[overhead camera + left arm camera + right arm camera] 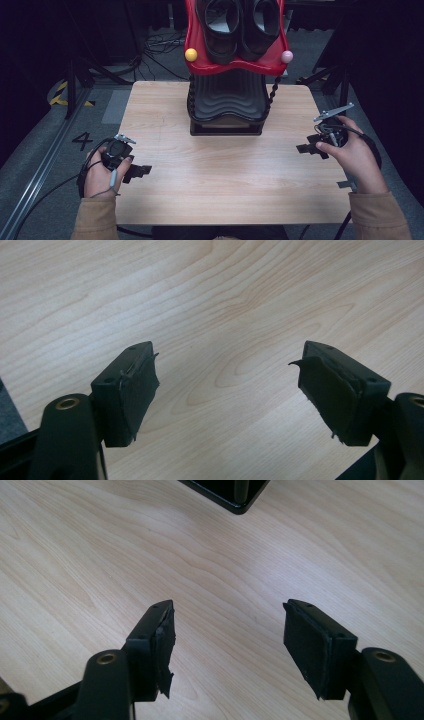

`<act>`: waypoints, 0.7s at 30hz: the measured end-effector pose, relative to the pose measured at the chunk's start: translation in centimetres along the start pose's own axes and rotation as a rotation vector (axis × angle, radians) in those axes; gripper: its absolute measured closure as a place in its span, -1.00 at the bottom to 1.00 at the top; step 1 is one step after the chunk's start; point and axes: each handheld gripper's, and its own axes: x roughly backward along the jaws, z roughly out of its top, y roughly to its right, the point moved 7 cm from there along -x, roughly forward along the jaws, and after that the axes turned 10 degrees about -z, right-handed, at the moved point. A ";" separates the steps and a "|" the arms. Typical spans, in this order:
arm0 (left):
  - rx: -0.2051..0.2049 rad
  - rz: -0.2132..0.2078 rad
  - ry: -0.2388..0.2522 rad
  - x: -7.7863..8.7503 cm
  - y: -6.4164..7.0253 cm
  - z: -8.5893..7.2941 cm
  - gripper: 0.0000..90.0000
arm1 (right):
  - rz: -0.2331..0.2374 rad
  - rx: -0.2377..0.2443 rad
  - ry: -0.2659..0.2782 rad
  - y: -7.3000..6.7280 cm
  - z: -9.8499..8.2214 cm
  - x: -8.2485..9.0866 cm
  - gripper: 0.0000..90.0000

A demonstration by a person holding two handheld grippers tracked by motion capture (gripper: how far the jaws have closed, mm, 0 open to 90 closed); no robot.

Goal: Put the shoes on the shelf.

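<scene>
A: Nearest us are our two sleeves at the near edge of the table (220, 200). On the left, our left hand (100, 172) holds the left gripper (136, 172) at the near left; its jaws stand wide apart with bare wood between them.

B: We see the same from the left gripper view (227, 390). At the far middle stands the rack (227, 107), its red tray (235, 65) carrying two black shoes (240, 25), well apart from both grippers.

A: At the right edge, our right hand (352, 155) holds the right gripper (311, 148), jaws also spread, gripping nothing (227, 645).
</scene>
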 end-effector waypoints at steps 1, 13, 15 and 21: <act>-0.005 -0.001 -0.006 0.0 -0.1 0.0 -0.50 | 0.017 -0.010 0.009 -0.2 -0.4 -0.9 -0.16; -0.020 0.003 -0.066 -1.6 -0.3 -0.2 -0.53 | 0.028 0.021 -0.128 -0.3 -4.6 -6.7 -0.16; -0.019 0.001 -0.083 -1.9 -0.3 -0.3 -0.53 | 0.038 0.018 -0.162 -0.4 -5.2 -7.4 -0.20; -0.034 -0.011 -0.118 -2.5 -0.3 -0.5 -0.53 | 0.028 0.052 -0.241 -0.4 -6.5 -8.3 -0.22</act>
